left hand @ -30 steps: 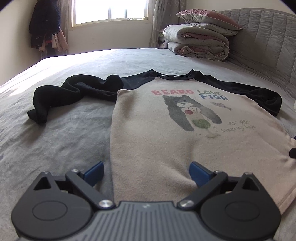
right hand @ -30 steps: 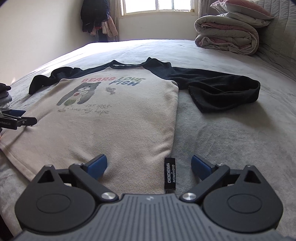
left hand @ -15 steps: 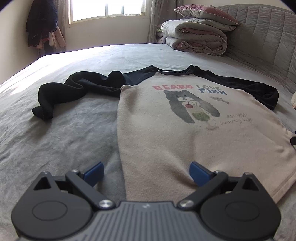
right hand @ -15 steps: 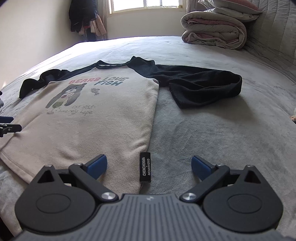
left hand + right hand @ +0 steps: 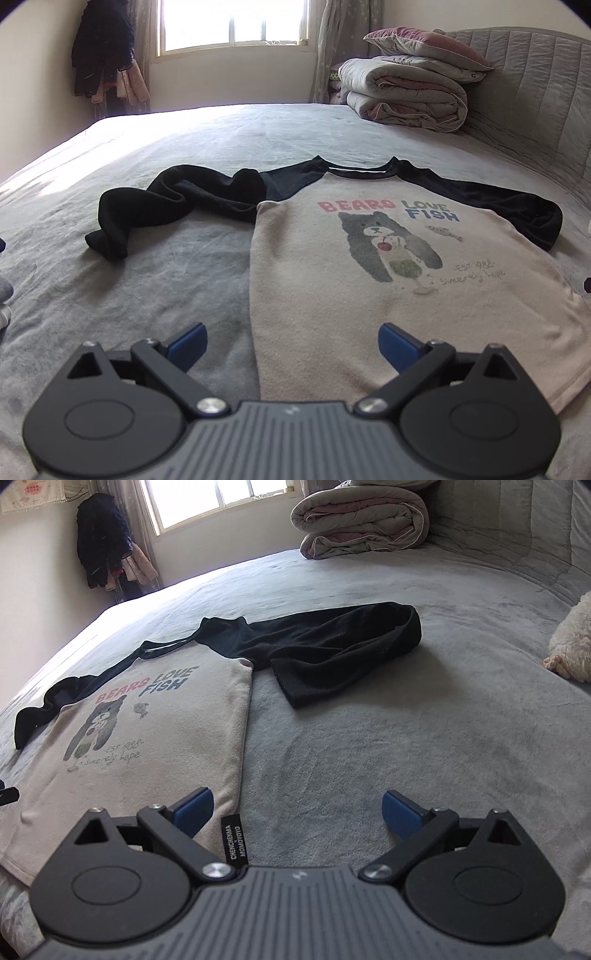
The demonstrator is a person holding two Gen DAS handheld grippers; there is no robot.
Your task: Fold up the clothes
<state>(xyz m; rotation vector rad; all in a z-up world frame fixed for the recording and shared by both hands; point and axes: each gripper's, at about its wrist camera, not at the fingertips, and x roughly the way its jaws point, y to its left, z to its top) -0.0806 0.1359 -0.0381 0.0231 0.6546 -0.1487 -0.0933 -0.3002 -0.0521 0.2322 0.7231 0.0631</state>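
We found the shirt [image 5: 388, 295] spread face up on the bed [image 5: 147, 280], its long axis running from the hem at our end to the collar at the far end. Our left gripper [image 5: 291, 341], blue fingers wide apart and empty, hovered over the shirt's left side edge by the hem. Our right gripper [image 5: 297, 810], equally spread, straddled the opposite side edge near the hem tag [image 5: 235, 840]. Each black sleeve [image 5: 332, 646] lay ahead and outward, the right one bunched nearer our right gripper.
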